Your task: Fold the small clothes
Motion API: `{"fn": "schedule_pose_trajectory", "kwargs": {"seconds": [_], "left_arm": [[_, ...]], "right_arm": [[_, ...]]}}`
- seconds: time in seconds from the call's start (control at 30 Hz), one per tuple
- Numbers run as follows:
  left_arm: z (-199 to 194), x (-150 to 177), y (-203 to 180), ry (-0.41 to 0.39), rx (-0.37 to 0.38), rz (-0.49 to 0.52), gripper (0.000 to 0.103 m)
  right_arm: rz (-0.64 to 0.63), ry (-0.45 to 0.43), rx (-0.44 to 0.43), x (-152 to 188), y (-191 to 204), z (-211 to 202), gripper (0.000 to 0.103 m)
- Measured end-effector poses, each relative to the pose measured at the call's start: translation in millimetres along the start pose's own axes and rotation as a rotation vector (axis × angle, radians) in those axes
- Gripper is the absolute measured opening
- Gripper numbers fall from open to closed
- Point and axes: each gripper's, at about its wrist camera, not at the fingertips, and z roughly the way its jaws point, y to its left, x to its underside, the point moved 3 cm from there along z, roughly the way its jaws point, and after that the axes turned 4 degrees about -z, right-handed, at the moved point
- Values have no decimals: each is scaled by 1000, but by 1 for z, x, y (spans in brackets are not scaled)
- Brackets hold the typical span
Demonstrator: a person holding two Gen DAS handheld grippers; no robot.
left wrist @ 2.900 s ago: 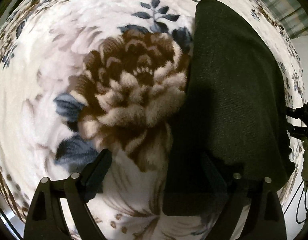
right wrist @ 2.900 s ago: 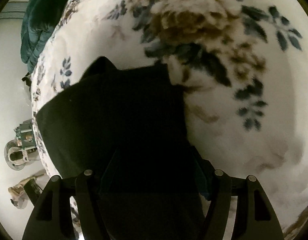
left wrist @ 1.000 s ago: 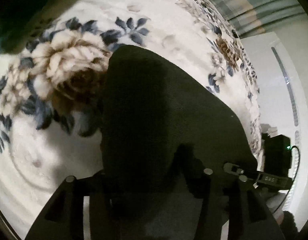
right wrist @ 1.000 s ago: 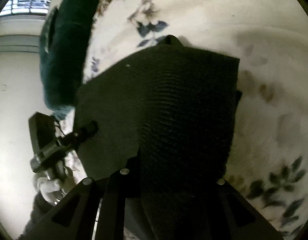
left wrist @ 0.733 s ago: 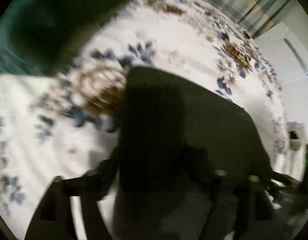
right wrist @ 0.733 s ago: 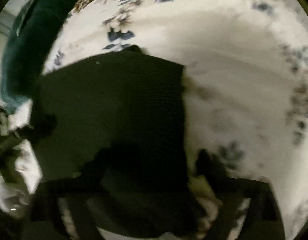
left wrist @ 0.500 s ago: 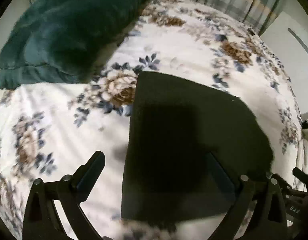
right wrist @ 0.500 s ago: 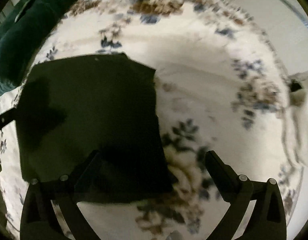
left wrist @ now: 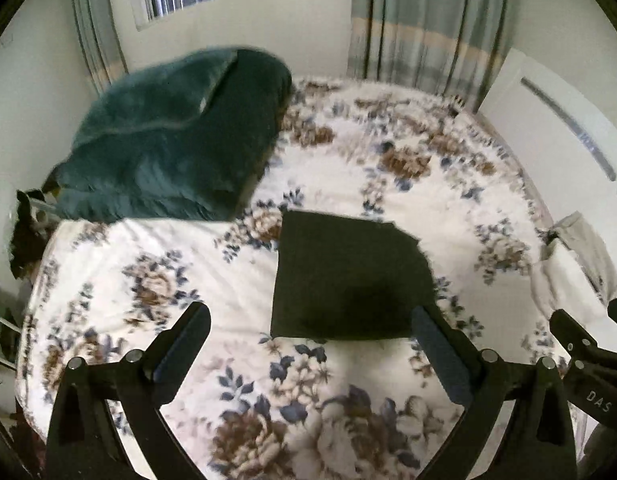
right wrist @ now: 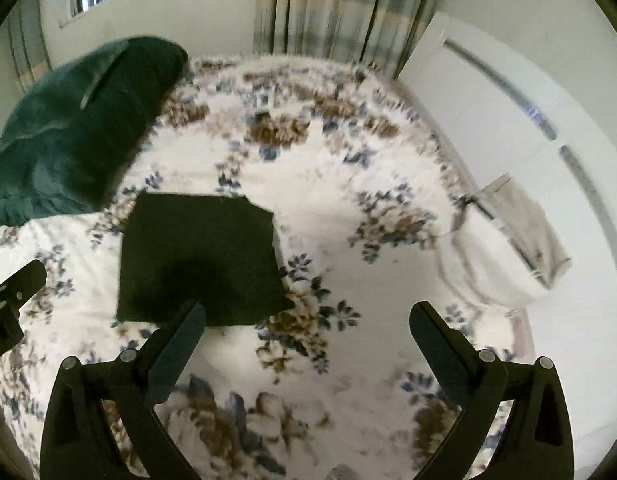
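The dark green, near-black knitted garment (left wrist: 348, 276), folded into a flat rectangular packet, lies at the centre of the left wrist view and at centre-left of the right wrist view (right wrist: 200, 256). One far corner is cut at an angle, and the edges look fairly even; on that evidence the fold appears complete. It rests on the white fleece bedspread with brown and blue flowers (left wrist: 188, 248), a broad, soft surface suited to flat folding.

The left gripper (left wrist: 308, 334) occupies the lower part of its frame, fingers spread wide and holding nothing, raised above the near edge of the packet. The right gripper (right wrist: 308, 332) is likewise spread and empty, with the packet beside its left finger. Neither tool touches the cloth, so the packet keeps its shape undisturbed.

A teal plush blanket (left wrist: 176, 144) is piled at the upper left. A pale folded cloth (right wrist: 508, 240) lies at the right edge of the bed, well apart from the packet. Striped curtains (left wrist: 424, 20) hang at the top.
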Motion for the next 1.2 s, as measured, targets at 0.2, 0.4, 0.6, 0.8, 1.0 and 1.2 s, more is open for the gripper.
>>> {"fn": "schedule_pose_trajectory", "kwargs": {"seconds": [0.2,0.4,0.6,0.8,1.0,1.2], "left_arm": [[-106,2,0,-74,13,-4,103],[-187,9,-2,-146,16,-12,103],[-241,21,-5,-195,8,-16,103],[-280,32,-7,-222,21,-20,103],[-303,40,-12,-248,28,0,103],[-315,47,-11,-253,35,-2,103]], "right_arm": [[-2,-94,7,5,-19,-116,103],[-8,-192,4,14,-36,-221,103],[2,-252,-13,34,-55,-301,103],[10,-306,-14,53,-65,-356,103],[14,-338,-17,69,-70,-391,103],[8,-354,-21,74,-72,-407,103]]}}
